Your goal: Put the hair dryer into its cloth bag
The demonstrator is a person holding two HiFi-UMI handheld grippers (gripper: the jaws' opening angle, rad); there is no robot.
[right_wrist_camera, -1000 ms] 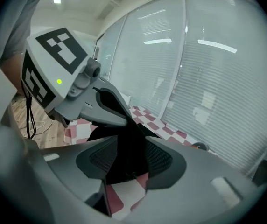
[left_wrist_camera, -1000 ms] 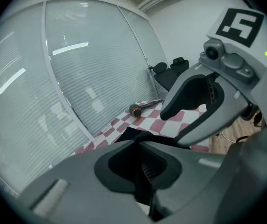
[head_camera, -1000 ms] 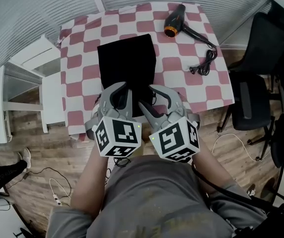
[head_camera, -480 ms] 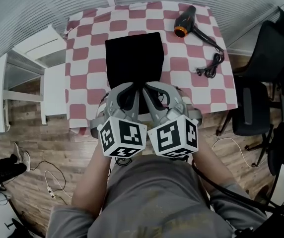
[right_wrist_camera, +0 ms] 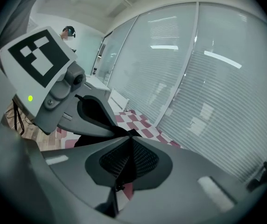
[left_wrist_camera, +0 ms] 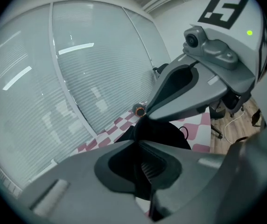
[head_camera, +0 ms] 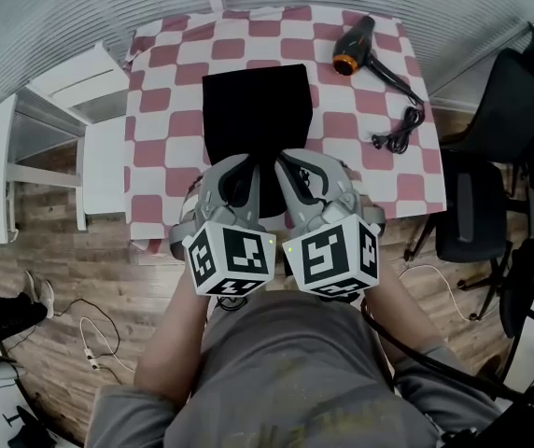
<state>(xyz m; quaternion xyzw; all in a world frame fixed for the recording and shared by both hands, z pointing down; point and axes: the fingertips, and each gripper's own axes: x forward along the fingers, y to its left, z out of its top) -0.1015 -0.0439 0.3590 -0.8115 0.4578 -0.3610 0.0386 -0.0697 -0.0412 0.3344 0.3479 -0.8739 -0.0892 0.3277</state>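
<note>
Cloth bag (head_camera: 253, 110): lay flat, checked table (head_camera: 160, 110) bare around it.
Hair dryer (head_camera: 353, 49): beyond bag's far right corner, well apart.
Left gripper (head_camera: 246, 166): tilted down, clamped bag's near edge.
Right gripper (head_camera: 283, 164): likewise, jaws had just closed on it.

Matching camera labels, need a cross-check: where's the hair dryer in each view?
Head view: hair dryer at upper right, on the table's far right corner.
Left gripper view: hair dryer small, near centre, orange ring showing, past the cloth bag.
Right gripper view: not in it.
Shared landmark: the red-and-white checked tablecloth, seen in all three.
</note>
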